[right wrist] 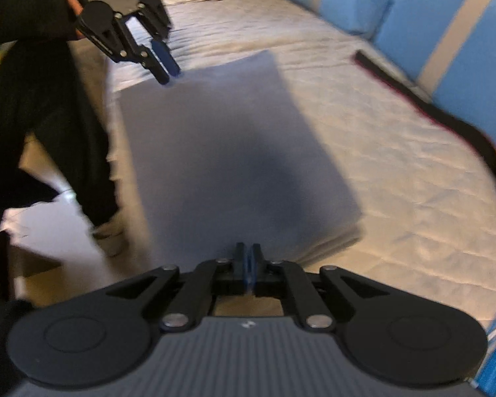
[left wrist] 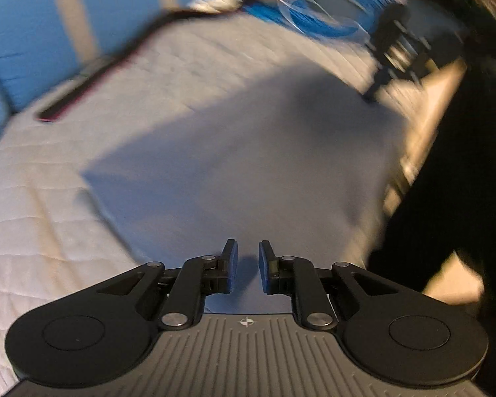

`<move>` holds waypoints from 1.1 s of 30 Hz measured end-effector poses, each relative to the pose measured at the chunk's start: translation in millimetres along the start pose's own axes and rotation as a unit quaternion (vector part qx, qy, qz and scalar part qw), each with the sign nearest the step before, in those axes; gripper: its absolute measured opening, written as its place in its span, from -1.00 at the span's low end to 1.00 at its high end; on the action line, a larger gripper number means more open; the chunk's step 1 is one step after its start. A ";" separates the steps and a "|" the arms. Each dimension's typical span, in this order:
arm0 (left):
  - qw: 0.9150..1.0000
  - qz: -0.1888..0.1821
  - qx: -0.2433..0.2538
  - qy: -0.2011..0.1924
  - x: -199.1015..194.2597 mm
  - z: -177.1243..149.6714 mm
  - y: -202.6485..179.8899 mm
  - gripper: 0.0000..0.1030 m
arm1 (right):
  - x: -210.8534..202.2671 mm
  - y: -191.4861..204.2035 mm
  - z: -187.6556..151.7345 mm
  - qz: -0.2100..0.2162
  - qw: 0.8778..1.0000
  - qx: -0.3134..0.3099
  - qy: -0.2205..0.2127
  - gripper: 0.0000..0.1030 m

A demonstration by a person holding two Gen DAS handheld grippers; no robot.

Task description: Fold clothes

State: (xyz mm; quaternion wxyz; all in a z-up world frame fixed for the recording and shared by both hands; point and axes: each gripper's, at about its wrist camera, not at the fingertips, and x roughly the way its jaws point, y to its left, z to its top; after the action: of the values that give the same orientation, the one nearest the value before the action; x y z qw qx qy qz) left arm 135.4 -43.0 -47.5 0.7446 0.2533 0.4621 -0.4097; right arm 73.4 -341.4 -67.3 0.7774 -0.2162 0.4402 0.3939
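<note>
A grey-blue folded garment (left wrist: 234,152) lies flat as a rectangle on the white quilted bed (left wrist: 33,231). My left gripper (left wrist: 248,258) is open and empty, hovering over the garment's near edge. In the right wrist view the same garment (right wrist: 228,158) lies ahead. My right gripper (right wrist: 248,261) is shut with nothing visible between its pads, just above the garment's near edge. The left gripper (right wrist: 167,63) shows there over the garment's far left corner. The right gripper (left wrist: 393,53) shows blurred in the left wrist view at the far right edge.
Blue and beige striped cushions (right wrist: 430,26) line the back of the bed. A dark strap (right wrist: 446,115) lies along them. A blue and white patterned cloth (left wrist: 317,3) lies at the bed's far end. The person's dark clothing (right wrist: 33,82) and floor are beside the bed.
</note>
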 end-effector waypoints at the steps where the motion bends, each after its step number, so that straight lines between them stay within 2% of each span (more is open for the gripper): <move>1: 1.000 0.002 0.008 0.010 3.5 -2.1 -4.2 -0.73 | 0.9 1.8 -1.0 0.012 1.000 -0.001 0.000 -0.87; 4: 1.000 0.011 0.004 0.024 11.1 -7.1 -6.5 -0.73 | 7.6 6.3 -2.4 0.037 0.999 -0.010 0.007 -0.96; 7: 1.000 0.011 -0.003 0.022 12.2 -10.2 -5.2 -0.73 | 14.4 11.7 -3.9 0.034 0.999 -0.032 0.021 -0.95; 9: 1.000 0.015 0.001 0.023 9.5 -11.0 -5.9 -0.73 | 17.1 13.2 -4.5 0.028 0.998 -0.041 0.024 -0.81; 17: 0.999 0.015 -0.013 0.040 -7.8 -24.3 -0.1 -0.72 | 10.4 9.8 -9.8 0.017 0.999 -0.042 0.023 -0.80; 21: 0.999 0.012 -0.027 0.043 -17.2 -27.6 5.2 -0.72 | 7.9 10.5 -19.3 0.005 0.999 -0.035 0.031 -0.59; 22: 0.999 0.012 -0.038 0.037 -22.0 -27.4 8.6 -0.70 | 4.8 6.7 -20.9 0.004 0.999 -0.021 0.026 -0.57; 23: 0.998 0.010 -0.053 0.028 -27.3 -27.5 13.4 -0.60 | 0.1 -0.7 -22.6 0.006 1.000 0.006 0.014 -0.47; 24: 0.997 0.008 -0.070 0.018 -32.2 -27.8 18.9 -0.39 | -4.8 -8.6 -24.6 0.008 0.999 0.035 0.000 -0.45; 25: 0.996 0.008 -0.093 0.004 -36.2 -28.3 25.7 -0.26 | -9.5 -16.8 -27.1 0.007 0.998 0.063 -0.018 -0.44; 26: 0.993 0.009 -0.119 -0.011 -40.0 -28.9 32.9 -0.03 | -13.3 -24.2 -29.2 0.000 0.995 0.088 -0.034 -0.35; 27: 0.989 0.007 -0.143 -0.023 -42.2 -29.5 39.3 0.09 | -16.3 -32.7 -30.9 -0.008 0.991 0.120 -0.050 -0.07; 28: 0.985 0.000 -0.171 -0.035 -42.8 -30.3 46.6 0.12 | -17.3 -41.3 -32.4 -0.008 0.986 0.156 -0.061 0.13; 29: 0.978 -0.008 -0.201 -0.048 -43.1 -31.1 54.4 0.22 | -16.9 -51.7 -34.6 0.001 0.977 0.200 -0.073 0.54; 30: 0.971 -0.018 -0.230 -0.057 -42.0 -32.8 61.5 0.29 | -15.7 -61.5 -37.4 0.015 0.966 0.242 -0.084 0.68; 33: 0.947 -0.046 -0.308 -0.077 -35.9 -37.7 82.2 0.30 | -6.1 -78.5 -47.2 0.065 0.938 0.320 -0.113 0.70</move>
State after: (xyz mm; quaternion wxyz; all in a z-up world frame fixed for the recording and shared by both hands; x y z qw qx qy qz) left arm 178.2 43.1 -32.2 0.7998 -0.0426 0.5186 -0.2994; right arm 110.3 -423.1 -87.4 0.8228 0.1190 0.4652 0.3039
